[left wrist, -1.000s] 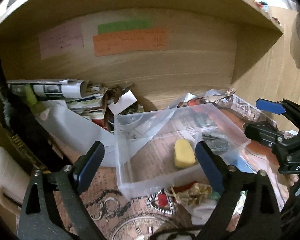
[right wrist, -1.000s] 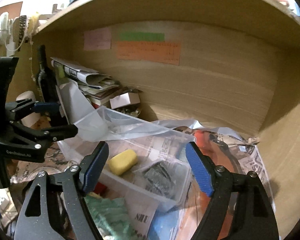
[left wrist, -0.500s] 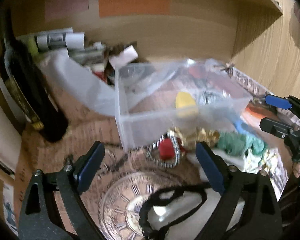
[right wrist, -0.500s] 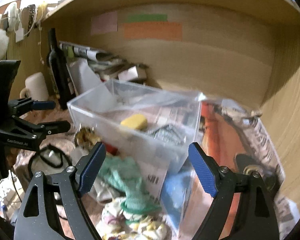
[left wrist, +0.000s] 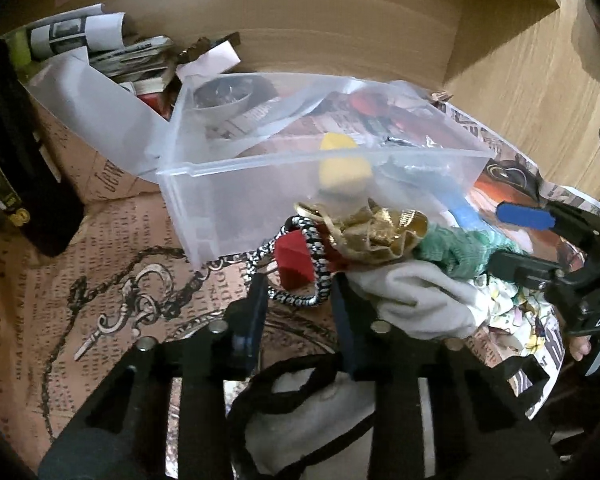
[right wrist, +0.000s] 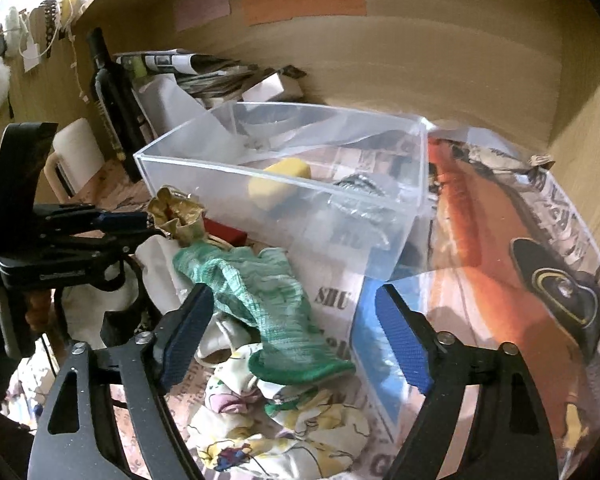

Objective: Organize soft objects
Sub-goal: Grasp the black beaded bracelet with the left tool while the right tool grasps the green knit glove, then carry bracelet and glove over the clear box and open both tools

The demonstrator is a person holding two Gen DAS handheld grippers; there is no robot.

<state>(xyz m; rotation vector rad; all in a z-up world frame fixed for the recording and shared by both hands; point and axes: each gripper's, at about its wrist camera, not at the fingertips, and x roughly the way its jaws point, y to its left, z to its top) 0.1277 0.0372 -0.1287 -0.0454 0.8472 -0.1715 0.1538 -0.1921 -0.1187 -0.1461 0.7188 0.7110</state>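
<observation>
A clear plastic bin (left wrist: 260, 184) (right wrist: 204, 178) holds a yellow sponge (left wrist: 342, 164) (right wrist: 278, 182) and a dark crumpled item (right wrist: 360, 196). In front of it lie a black-and-white braided scrunchie (left wrist: 320, 256) around a red block (left wrist: 294, 258), a gold scrunchie (left wrist: 376, 226) (right wrist: 176, 216), a green mesh cloth (left wrist: 456, 246) (right wrist: 260, 304), a white cloth (left wrist: 424, 296) and a floral cloth (right wrist: 284, 436). My left gripper (left wrist: 298, 300) has its jaws narrowed about the braided scrunchie's near edge. My right gripper (right wrist: 296, 340) is open above the green cloth.
A dark bottle (left wrist: 4, 152) (right wrist: 114, 96) stands at the left by a stack of papers (left wrist: 112, 48). A white mug (right wrist: 74, 156) sits left of it. A black loop on white cloth (left wrist: 300, 396) lies under my left gripper. Wooden shelf walls (right wrist: 460, 60) close the back and right.
Both grippers have tilted down and moved towards the pile in front of the bin. My left gripper's jaws have closed in from wide open around the braided scrunchie. The right stays open.
</observation>
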